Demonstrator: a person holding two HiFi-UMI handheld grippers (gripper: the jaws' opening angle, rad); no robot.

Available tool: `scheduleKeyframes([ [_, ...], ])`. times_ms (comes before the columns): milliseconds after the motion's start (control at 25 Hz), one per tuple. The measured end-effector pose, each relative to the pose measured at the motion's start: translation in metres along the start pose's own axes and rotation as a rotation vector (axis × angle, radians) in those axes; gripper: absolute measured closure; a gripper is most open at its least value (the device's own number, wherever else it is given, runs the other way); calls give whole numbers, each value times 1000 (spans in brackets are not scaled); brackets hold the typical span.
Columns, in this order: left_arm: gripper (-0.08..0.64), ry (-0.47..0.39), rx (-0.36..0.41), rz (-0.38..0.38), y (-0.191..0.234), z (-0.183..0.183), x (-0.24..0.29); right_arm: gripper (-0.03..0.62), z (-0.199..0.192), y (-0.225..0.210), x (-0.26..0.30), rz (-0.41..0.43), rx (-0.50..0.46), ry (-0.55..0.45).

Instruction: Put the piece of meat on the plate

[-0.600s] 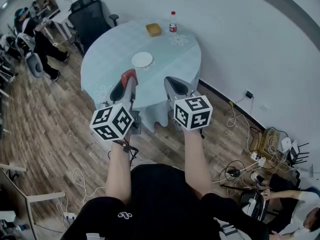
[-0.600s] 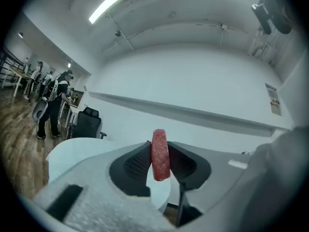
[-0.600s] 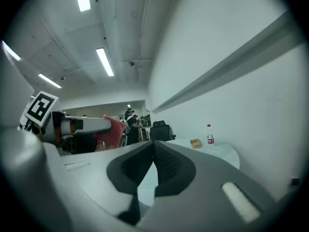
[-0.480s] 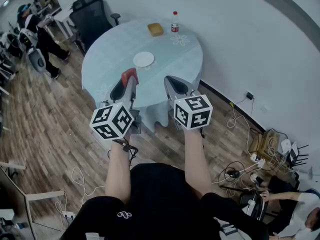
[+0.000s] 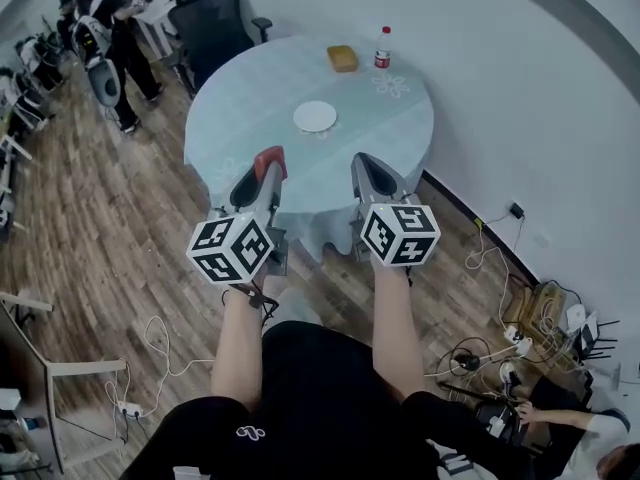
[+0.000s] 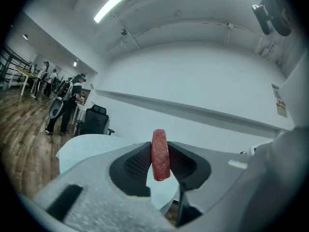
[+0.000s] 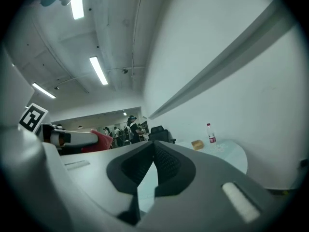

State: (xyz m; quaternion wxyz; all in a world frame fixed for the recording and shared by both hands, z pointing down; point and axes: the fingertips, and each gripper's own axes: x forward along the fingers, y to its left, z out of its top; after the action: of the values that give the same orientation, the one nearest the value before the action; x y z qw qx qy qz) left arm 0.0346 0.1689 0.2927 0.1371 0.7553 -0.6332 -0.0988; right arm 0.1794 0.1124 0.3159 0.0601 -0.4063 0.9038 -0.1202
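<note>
Jaws of the left gripper (image 5: pixel 268 164) are clenched on the piece of meat (image 6: pixel 160 154). The red slab stands on edge between the two ribbed pads, and its top and bottom stick out past them. The right gripper (image 7: pixel 153 148) has its jaws pressed together at the tips, with nothing between them.

Both grippers point level and side by side toward the round table (image 5: pixel 240 118), which is draped in a pale blue-green cloth. From the head view their tips show against the table's near edge, the left one with the meat as a red spot at its end. The marker cubes (image 5: pixel 230 249) sit at the rear of the grippers, just ahead of the person's forearms.

A white plate (image 5: pixel 315 116) lies bare near the middle of the table, well apart from the meat. At the far edge stands a bottle (image 5: pixel 382 47) with a red cap and label, and a yellow-brown block (image 5: pixel 342 58) lies just to its left. A black office chair (image 5: pixel 210 23) stands at the table's far left edge. People (image 5: pixel 105 18) stand beyond it on the wooden floor (image 5: pixel 90 218). Cables (image 5: pixel 500 308) lie on the floor by the wall at the right.
</note>
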Motion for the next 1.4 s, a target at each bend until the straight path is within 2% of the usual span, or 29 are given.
scheduleKeyframes([
  [160, 474, 45, -56, 32, 35, -18, 7, 581, -29, 7, 21, 20, 1, 65],
  [320, 473, 130, -95, -5, 51, -52, 40, 581, -51, -24, 40, -56, 33, 106],
  [480, 472, 217, -146, -31, 72, -85, 93, 581, -72, -65, 69, -130, 53, 161],
  [640, 472, 283, -175, -49, 115, -98, 164, 581, -95, -95, 131, -181, 75, 217],
  [800, 474, 367, -214, -52, 152, -119, 214, 581, -115, -115, 180, -224, 72, 296],
  [960, 474, 432, -228, -60, 194, -130, 263, 581, -126, -116, 241, -243, 81, 324],
  [1080, 472, 504, -239, -122, 201, -151, 303, 581, -137, -100, 272, -209, 62, 363],
  [1160, 472, 555, -228, -173, 203, -171, 330, 581, -140, -99, 277, -205, 30, 388],
  [1240, 472, 625, -217, -205, 208, -198, 358, 581, -139, -115, 270, -246, 30, 403],
  [1320, 472, 689, -248, -191, 219, -222, 381, 581, -136, -136, 255, -303, 46, 411],
  [1400, 472, 718, -308, -166, 229, -236, 400, 581, -128, -151, 238, -356, 58, 400],
])
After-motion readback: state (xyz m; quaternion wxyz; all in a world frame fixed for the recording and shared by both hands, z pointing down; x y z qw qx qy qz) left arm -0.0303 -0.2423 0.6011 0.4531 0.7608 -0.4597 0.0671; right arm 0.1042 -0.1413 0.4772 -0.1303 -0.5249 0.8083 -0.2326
